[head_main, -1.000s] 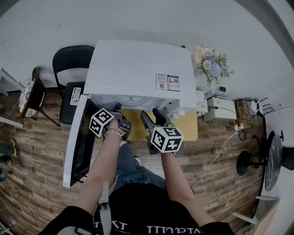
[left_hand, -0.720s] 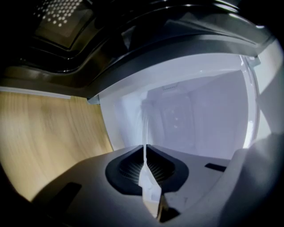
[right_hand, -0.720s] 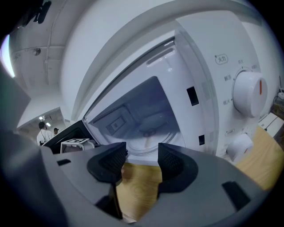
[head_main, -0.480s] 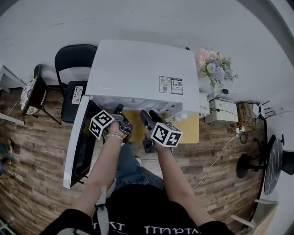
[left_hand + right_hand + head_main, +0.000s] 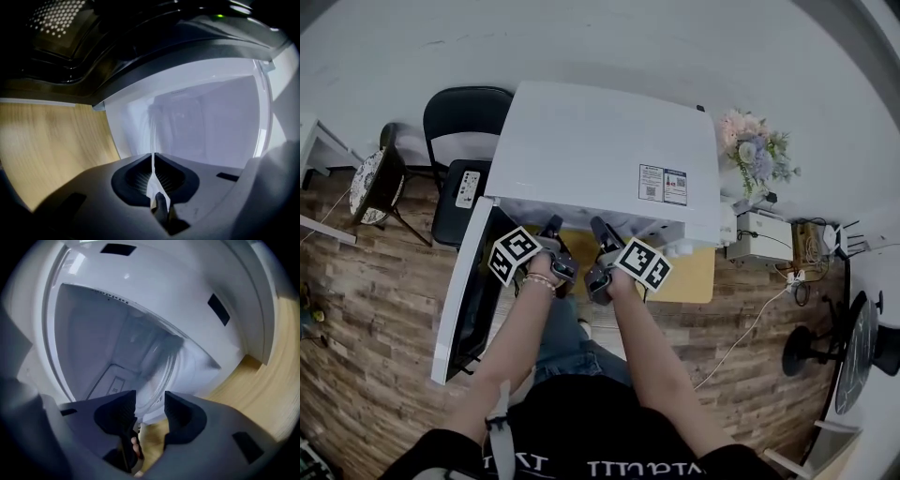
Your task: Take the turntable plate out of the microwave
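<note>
At frame bottom, the right gripper (image 5: pixel 150 409) has rolled, its half-spread jaws closing round the clear glass turntable plate (image 5: pixel 160 364); the left gripper (image 5: pixel 153 180) pinches its rim: removal nears.

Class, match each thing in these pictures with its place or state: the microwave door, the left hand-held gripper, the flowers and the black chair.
Things:
1. microwave door
2. left hand-held gripper
3. flowers
4. black chair

Places or states:
A. right of the microwave
B. swung open
C. on the floor, left of the microwave
D. shut on the thin edge of the turntable plate

Pairs: 1-B, 2-D, 3-A, 4-C.
</note>
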Demonstrator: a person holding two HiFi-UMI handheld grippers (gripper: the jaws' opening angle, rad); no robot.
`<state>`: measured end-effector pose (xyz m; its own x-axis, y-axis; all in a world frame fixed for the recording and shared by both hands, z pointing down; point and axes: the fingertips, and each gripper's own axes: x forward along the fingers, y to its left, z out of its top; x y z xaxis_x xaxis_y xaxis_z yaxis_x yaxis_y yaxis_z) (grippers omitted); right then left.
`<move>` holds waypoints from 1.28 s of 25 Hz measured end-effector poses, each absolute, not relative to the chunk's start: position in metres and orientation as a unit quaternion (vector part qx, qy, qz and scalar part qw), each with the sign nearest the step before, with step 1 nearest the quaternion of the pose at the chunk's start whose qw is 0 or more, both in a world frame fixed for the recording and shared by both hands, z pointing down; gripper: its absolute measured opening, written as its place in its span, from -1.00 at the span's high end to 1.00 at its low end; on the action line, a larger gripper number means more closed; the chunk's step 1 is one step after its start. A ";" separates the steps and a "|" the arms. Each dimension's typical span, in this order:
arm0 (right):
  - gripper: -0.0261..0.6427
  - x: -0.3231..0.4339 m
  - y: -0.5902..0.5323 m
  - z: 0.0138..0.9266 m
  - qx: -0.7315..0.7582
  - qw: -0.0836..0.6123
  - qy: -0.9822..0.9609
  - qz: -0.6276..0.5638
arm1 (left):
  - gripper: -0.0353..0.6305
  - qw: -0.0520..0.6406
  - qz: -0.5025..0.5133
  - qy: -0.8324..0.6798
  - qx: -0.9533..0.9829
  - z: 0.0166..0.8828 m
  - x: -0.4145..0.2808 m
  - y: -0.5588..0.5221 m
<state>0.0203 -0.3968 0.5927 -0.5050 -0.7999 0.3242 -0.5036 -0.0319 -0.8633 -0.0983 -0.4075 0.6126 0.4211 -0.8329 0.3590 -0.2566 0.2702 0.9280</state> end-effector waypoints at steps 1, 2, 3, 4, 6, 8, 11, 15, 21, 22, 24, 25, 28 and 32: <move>0.37 0.020 -0.399 0.594 -0.476 0.143 0.677 -0.543 | 0.82 0.631 -0.228 -0.486 0.560 0.612 -0.098 -0.407; 0.37 0.019 -0.400 0.596 -0.474 0.148 0.673 -0.549 | 0.82 0.631 -0.227 -0.486 0.560 0.611 -0.098 -0.407; 0.37 0.018 -0.402 0.598 -0.472 0.153 0.669 -0.554 | 0.82 0.631 -0.227 -0.485 0.561 0.610 -0.098 -0.407; 0.39 0.018 -0.403 0.599 -0.468 0.162 0.665 -0.560 | 0.82 0.631 -0.225 -0.485 0.562 0.610 -0.097 -0.407; 0.43 0.017 -0.408 0.599 -0.459 0.186 0.654 -0.572 | 0.82 0.631 -0.223 -0.484 0.564 0.609 -0.097 -0.406; 0.46 0.017 -0.412 0.599 -0.454 0.214 0.635 -0.587 | 0.82 0.632 -0.221 -0.483 0.565 0.608 -0.096 -0.405; 0.59 0.021 -0.414 0.604 -0.455 0.250 0.603 -0.606 | 0.82 0.632 -0.222 -0.480 0.567 0.607 -0.096 -0.405; 0.77 0.023 -0.413 0.609 -0.449 0.275 0.582 -0.619 | 0.82 0.629 -0.222 -0.476 0.574 0.608 -0.096 -0.405; 0.80 0.026 -0.413 0.608 -0.436 0.304 0.574 -0.623 | 0.62 0.612 -0.227 -0.457 0.604 0.598 -0.091 -0.407; 0.80 0.027 -0.412 0.607 -0.434 0.308 0.572 -0.624 | 0.56 0.612 -0.230 -0.454 0.606 0.598 -0.090 -0.408; 0.80 0.028 -0.412 0.606 -0.429 0.316 0.570 -0.625 | 0.55 0.611 -0.232 -0.451 0.607 0.598 -0.089 -0.409; 0.80 0.028 -0.411 0.606 -0.426 0.317 0.571 -0.626 | 0.55 0.611 -0.235 -0.450 0.607 0.598 -0.090 -0.410; 0.80 0.027 -0.404 0.605 -0.418 0.315 0.577 -0.627 | 0.56 0.612 -0.246 -0.448 0.604 0.600 -0.091 -0.410; 0.80 0.022 -0.395 0.603 -0.408 0.322 0.575 -0.632 | 0.56 0.608 -0.260 -0.449 0.601 0.605 -0.094 -0.413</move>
